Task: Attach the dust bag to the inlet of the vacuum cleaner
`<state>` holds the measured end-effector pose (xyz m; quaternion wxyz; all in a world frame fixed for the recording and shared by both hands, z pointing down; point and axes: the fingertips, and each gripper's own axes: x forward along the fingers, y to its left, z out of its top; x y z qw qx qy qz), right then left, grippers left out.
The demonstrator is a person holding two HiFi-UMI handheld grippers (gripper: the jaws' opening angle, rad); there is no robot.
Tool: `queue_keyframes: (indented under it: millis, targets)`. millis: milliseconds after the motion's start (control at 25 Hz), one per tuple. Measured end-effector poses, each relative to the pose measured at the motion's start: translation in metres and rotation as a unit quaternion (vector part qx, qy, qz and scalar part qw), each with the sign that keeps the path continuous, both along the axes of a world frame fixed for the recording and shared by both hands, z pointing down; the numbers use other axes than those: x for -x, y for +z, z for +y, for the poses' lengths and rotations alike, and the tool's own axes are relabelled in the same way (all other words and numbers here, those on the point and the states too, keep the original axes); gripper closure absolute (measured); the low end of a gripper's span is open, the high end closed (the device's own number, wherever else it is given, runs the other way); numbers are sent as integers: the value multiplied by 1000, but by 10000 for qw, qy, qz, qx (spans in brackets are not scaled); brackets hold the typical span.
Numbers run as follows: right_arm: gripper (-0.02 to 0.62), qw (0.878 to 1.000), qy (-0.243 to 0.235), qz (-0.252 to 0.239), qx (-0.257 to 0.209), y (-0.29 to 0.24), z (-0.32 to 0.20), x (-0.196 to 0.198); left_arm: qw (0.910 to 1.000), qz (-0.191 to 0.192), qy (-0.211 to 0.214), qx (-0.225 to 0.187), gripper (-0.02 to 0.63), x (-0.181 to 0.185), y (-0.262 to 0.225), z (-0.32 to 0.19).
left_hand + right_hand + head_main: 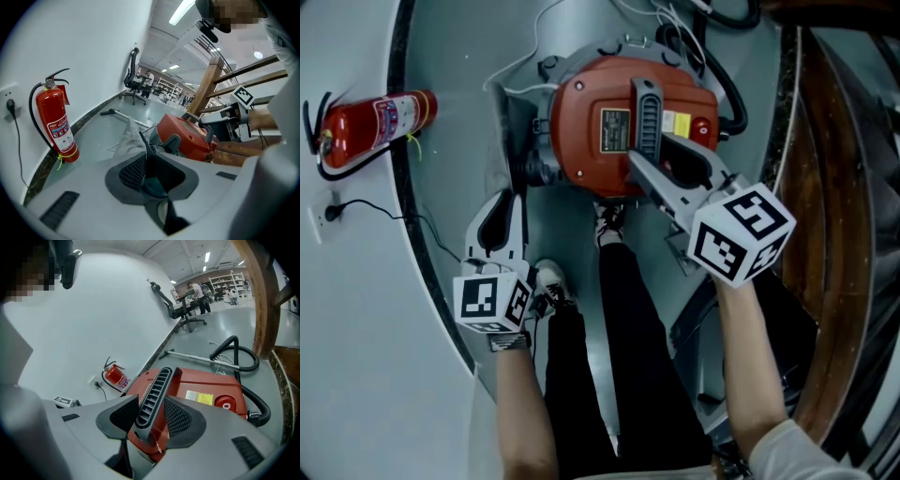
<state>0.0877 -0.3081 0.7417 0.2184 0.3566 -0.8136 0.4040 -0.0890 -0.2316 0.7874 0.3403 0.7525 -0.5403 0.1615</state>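
The red vacuum cleaner stands on the grey floor in front of the person's feet. Its black ribbed handle runs across the top. My right gripper is shut on that handle, which fills the gap between the pads. The grey cloth dust bag lies slack against the vacuum's left side. My left gripper is at that side, shut on a thin black edge of the dust bag. The bag's mouth and the vacuum's inlet are hidden behind the jaws.
A red fire extinguisher stands by the white wall, next to a socket with a black plug. The black hose curls behind the vacuum. A wooden railing closes off the right. The person's legs and shoes stand just behind the grippers.
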Motion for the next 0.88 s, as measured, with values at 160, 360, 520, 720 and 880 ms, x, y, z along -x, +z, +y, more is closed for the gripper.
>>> queue_keyframes:
  millis: [160,360,520,720,880]
  targets:
    - [420,10000,27,-10,-7,0,0,1,9984,-474,240,-171,543,-1,-6,3]
    - [420,10000,25,-35,-1,1,1,1,9986,-469,172,-147,538,4,-5,9]
    - [420,10000,58,9,-67,0,1,-1,9984,-505,240,-115,538,4,-7,9]
    - [420,9997,24,192,-113,-1,5,-4,9985,-465,258,-160,537,7,-17,9]
    - [427,9987,27,472,-169,-7,10,-13,9985,-430,302,-133,538,5,-31,14]
